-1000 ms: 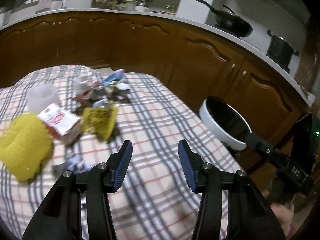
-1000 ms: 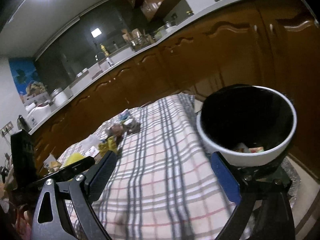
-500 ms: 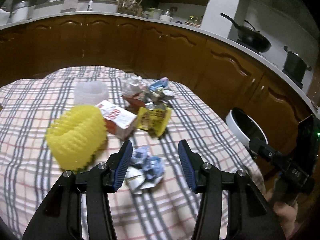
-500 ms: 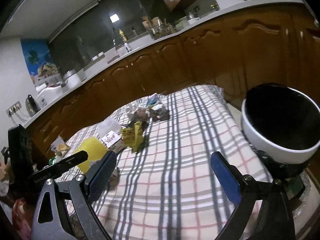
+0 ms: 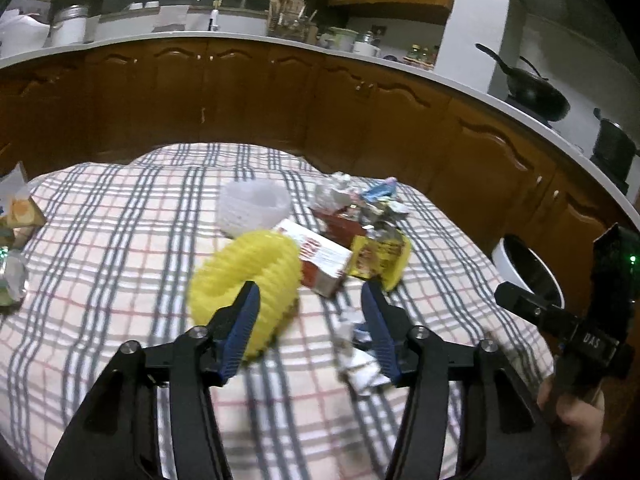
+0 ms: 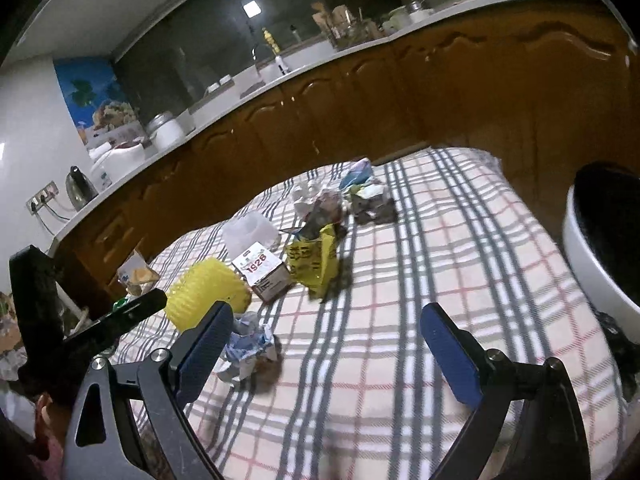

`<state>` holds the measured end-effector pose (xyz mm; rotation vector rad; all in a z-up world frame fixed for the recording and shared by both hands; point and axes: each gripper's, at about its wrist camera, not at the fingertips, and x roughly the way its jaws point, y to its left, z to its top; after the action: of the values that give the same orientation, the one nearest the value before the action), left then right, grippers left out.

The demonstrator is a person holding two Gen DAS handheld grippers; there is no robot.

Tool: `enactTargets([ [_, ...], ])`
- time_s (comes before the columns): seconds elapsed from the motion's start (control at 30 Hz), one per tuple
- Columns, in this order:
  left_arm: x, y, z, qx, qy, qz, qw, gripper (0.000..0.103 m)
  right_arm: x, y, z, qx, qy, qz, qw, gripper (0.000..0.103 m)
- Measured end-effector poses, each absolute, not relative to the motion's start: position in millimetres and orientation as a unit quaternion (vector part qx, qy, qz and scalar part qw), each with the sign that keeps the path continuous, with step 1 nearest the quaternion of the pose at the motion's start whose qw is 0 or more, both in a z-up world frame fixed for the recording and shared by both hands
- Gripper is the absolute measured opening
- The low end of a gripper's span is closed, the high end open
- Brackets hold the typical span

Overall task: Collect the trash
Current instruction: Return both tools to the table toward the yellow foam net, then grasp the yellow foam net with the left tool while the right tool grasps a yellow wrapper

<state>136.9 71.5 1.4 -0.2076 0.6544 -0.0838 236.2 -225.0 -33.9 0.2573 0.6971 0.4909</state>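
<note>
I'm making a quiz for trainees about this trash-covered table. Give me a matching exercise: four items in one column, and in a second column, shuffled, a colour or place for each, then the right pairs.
Items
1. ribbed foam sleeve
2. small carton marked 1926
3. crumpled wrapper
4. trash bin

Descriptions
A. white outside, dark inside, past the table's right edge
B. yellow, next to the left gripper's left finger
C. white with red print, between the yellow sleeve and the yellow packet
D. blue and white, lying nearest the grippers

Pairs: 1-B, 2-C, 3-D, 4-A
</note>
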Motion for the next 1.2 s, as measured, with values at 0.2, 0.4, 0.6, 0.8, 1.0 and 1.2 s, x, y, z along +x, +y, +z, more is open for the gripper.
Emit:
enactTargets([
  [0.2,150,93,-5,-0.091,0.333,-0.024,0.938,0.070,264,-204,-41,0.124,0.364,0.247,0.889,0.085],
  [0.4,174,104,-22,-0.089,0.360,-0.030,0.928,0.076,301,-186,-52,0.139,0.396,0.245,0.874,0.076],
  [0.6,188,101,-38,-0.088,0.379,-0.042,0.920,0.075,327,-175,-68,0.138,0.423,0.233,0.865,0.063],
  [0.8,192,95,-41,-0.086,0.388,-0.063,0.915,0.021,320,-177,-71,0.138,0.412,0.249,0.865,0.017],
  [1.0,181,85,-19,-0.080,0.361,-0.073,0.926,0.019,300,-194,-52,0.141,0.383,0.254,0.877,0.010],
  [1.2,175,63,7,-0.081,0.337,-0.104,0.932,0.019,277,-229,-34,0.150,0.359,0.238,0.890,0.009],
])
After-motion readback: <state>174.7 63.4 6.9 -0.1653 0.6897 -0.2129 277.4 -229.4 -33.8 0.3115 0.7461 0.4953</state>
